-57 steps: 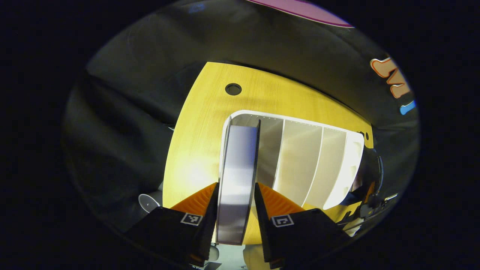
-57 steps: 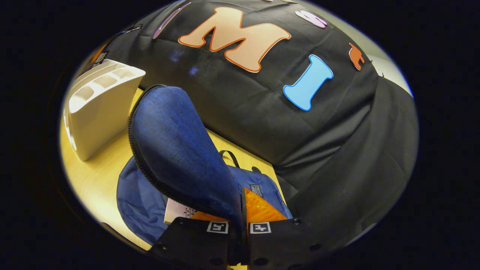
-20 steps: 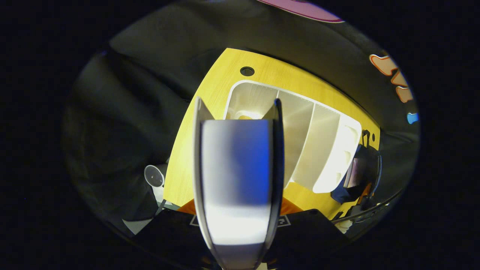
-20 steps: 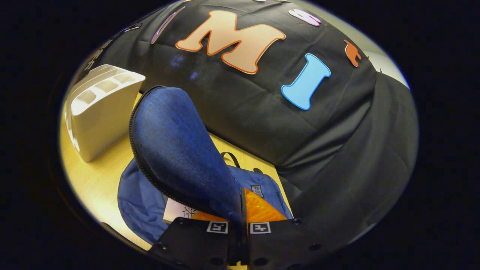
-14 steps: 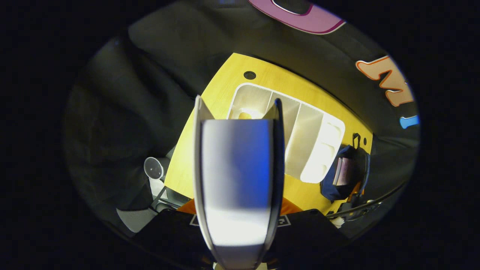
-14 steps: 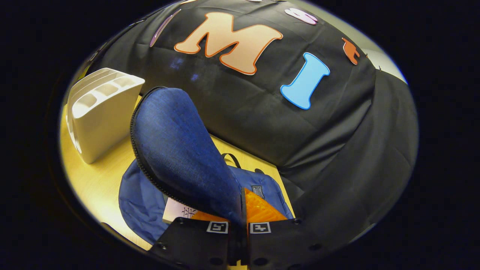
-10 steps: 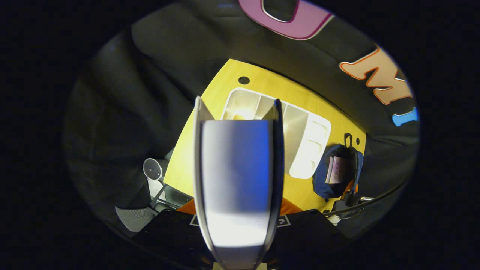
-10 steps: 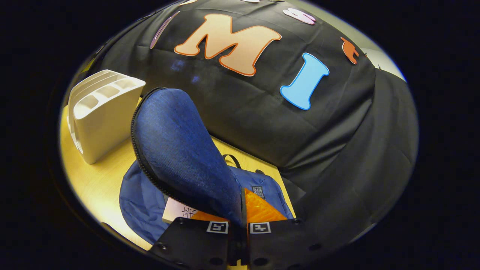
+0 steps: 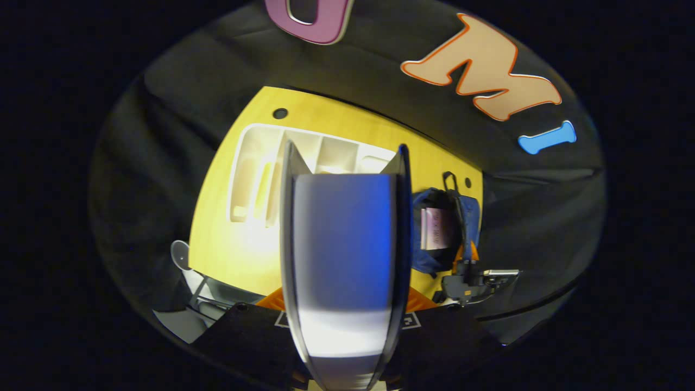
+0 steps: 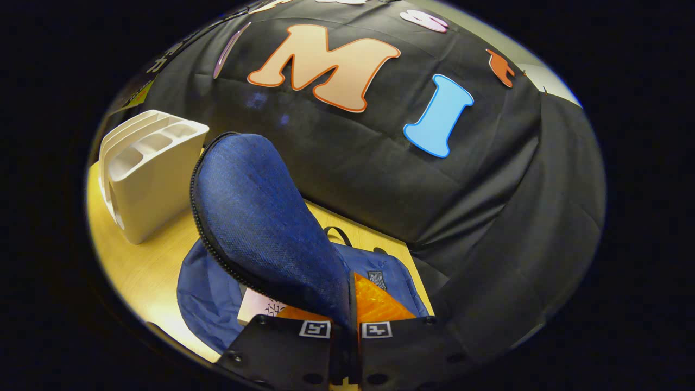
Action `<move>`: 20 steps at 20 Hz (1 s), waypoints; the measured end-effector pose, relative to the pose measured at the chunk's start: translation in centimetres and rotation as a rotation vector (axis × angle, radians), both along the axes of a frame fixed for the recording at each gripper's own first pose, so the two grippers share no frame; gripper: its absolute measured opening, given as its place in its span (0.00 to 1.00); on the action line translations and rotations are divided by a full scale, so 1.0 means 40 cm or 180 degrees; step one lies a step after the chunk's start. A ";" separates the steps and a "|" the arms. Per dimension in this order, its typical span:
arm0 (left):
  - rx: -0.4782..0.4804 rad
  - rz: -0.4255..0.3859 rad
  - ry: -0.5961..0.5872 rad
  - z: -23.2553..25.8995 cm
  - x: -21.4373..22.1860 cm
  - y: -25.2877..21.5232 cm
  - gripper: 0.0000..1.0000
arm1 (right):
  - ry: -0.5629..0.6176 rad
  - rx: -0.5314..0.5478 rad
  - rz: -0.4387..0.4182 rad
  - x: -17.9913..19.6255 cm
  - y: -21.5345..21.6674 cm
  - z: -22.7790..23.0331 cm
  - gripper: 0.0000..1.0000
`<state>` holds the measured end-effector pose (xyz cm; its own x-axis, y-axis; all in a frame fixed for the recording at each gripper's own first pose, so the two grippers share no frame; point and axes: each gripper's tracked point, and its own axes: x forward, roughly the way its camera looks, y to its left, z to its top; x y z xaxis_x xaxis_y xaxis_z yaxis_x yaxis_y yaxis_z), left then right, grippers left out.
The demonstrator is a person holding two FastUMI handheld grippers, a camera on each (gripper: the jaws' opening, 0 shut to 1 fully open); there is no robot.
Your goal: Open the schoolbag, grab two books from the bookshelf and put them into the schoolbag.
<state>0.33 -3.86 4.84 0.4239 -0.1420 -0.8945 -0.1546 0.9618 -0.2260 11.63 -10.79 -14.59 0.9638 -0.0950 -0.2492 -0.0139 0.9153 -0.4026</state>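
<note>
Above the shelf [image 9: 255,174] I clench a book [image 9: 343,255] in the left gripper [image 9: 343,320]; right gripper [image 10: 347,317] pinches the bag [image 10: 217,293] flap [image 10: 260,217] open. If that flap slips, the opening closes on me.

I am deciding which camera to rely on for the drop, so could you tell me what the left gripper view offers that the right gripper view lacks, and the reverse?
Left gripper view: the book clamped end-on in the left hand-held gripper, a top-down look into the bookshelf slots, and a cable hole. Right gripper view: the flap pinched upright by the right hand-held gripper, seen close. Shared: the white bookshelf, the open blue schoolbag with a pinkish book inside, and the yellow table.
</note>
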 end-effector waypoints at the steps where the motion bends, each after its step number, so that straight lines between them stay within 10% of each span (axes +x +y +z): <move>1: -0.0077 -0.0071 -0.0043 -0.009 0.018 -0.036 0.40 | -0.0002 0.0035 -0.0006 -0.001 -0.001 0.000 0.07; 20: -0.1100 -0.0762 -0.0759 -0.423 0.305 -0.527 0.40 | 0.0033 0.0562 -0.0061 0.001 -0.035 0.025 0.05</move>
<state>12.53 -24.92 -12.09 0.5307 -0.5323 -0.6596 0.1568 0.8264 -0.5408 11.66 -12.21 -13.60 0.9595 -0.0672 -0.2737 0.0009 0.9719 -0.2355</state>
